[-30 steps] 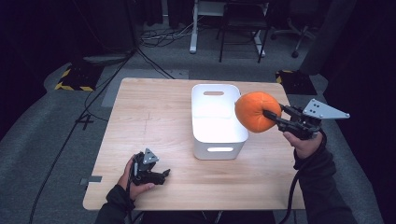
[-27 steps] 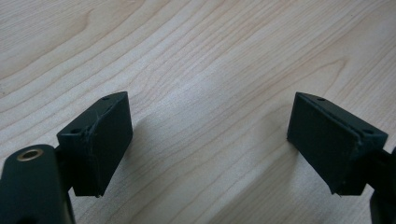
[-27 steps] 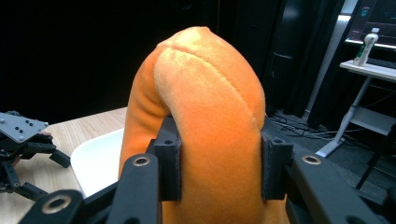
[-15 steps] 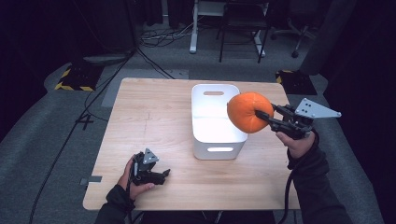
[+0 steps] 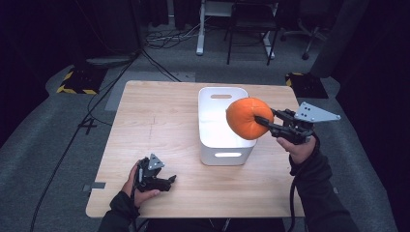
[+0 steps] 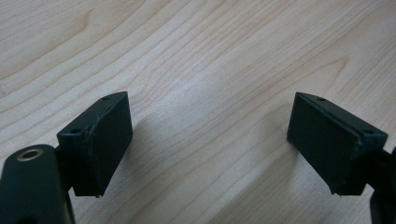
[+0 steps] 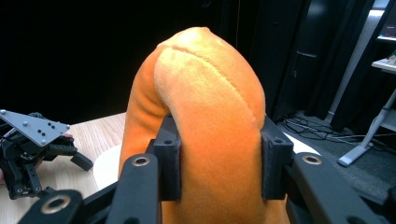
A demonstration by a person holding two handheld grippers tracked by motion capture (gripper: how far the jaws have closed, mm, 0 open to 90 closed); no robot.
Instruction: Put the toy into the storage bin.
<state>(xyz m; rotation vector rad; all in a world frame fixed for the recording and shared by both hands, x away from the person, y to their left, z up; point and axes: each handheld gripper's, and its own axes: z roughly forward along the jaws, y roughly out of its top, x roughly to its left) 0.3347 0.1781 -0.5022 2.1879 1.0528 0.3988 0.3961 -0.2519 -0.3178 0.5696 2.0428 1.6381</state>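
Right gripper view: right gripper [image 7: 219, 158] has both black jaws pressed into the sides of an orange plush ball [image 7: 205, 121], fabric bulging above and between them, so the grip reads as firm. From the high view, that gripper [image 5: 265, 122] is held level in the air, jaws pointing toward the person's left, with the ball [image 5: 247, 118] at its tip, hanging over the right-hand part of the white bin [image 5: 212, 121] and overlapping its right wall as seen from above; ball clear of the rim, not resting on it. Bin stands on the wooden table [image 5: 154, 125], long axis running away from the person, handle slots at near and far ends, inside looks empty. Judgement: the bin opening lies below and slightly left of the ball, so a short shift left and a lowering would put it inside. Ball is roundish, soft, velvety, with a stitched seam across the top. Left gripper [image 5: 155, 176] rests low at the near left of the table, well apart from the bin; left gripper view shows its jaws spread wide over bare wood, nothing between them. Right hand is far the nearer to the bin
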